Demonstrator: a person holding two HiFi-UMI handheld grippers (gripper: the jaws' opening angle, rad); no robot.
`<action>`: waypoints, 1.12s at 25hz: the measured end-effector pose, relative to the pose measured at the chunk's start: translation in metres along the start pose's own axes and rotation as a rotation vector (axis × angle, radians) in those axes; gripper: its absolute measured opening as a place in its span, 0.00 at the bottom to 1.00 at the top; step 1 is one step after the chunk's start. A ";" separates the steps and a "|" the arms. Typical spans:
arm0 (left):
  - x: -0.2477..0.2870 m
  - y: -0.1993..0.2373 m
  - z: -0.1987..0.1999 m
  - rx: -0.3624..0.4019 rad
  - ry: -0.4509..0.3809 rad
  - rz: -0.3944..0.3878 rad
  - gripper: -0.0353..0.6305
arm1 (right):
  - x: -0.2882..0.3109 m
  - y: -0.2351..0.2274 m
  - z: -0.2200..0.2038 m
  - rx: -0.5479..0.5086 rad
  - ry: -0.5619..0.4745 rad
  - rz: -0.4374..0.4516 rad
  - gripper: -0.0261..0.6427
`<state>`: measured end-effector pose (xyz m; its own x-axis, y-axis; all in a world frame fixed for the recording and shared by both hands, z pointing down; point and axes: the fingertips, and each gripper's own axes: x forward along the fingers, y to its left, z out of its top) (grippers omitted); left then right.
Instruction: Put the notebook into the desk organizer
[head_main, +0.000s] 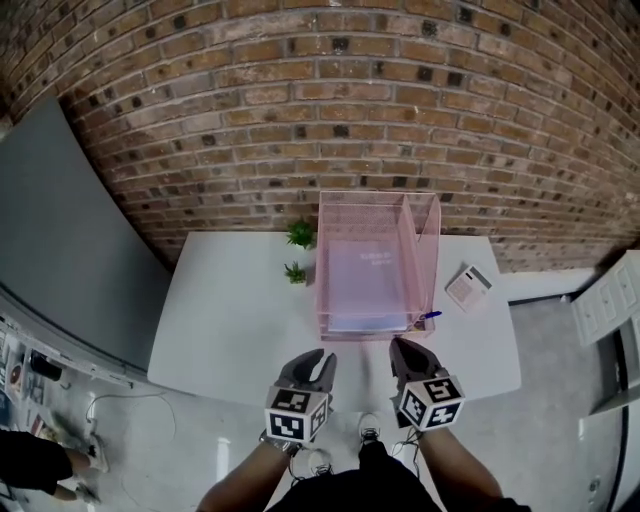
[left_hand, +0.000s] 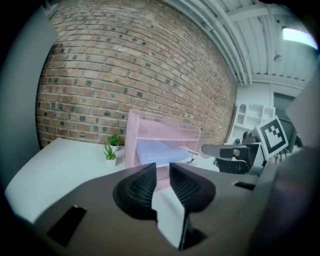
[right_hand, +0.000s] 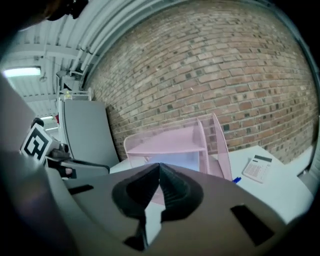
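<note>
A pink wire desk organizer stands at the middle back of the white table. A pale lavender notebook lies flat in its lower tray; it shows in the left gripper view too, as does the organizer around the notebook. Both grippers hover above the table's near edge, short of the organizer. My left gripper has a narrow gap between its jaws with nothing in it. My right gripper is shut and empty, pointing at the organizer.
Two small potted plants stand left of the organizer. A white calculator lies to its right, and a blue pen at its front right corner. Brick wall behind; grey panel on the left; white shelving on the right.
</note>
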<state>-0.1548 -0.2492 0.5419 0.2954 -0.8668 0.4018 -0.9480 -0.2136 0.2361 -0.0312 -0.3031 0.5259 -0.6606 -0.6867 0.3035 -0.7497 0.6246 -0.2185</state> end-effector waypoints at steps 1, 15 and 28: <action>-0.008 -0.004 0.001 0.016 -0.007 -0.018 0.15 | -0.007 0.010 0.006 -0.017 -0.031 0.012 0.04; -0.104 -0.082 0.021 0.269 -0.264 -0.153 0.06 | -0.109 0.096 0.016 -0.200 -0.111 0.077 0.04; -0.156 -0.199 -0.015 0.228 -0.303 -0.073 0.06 | -0.228 0.079 0.008 -0.226 -0.139 0.199 0.04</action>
<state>-0.0104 -0.0650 0.4460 0.3469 -0.9322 0.1031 -0.9379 -0.3448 0.0381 0.0596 -0.1001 0.4318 -0.8042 -0.5771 0.1422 -0.5877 0.8079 -0.0446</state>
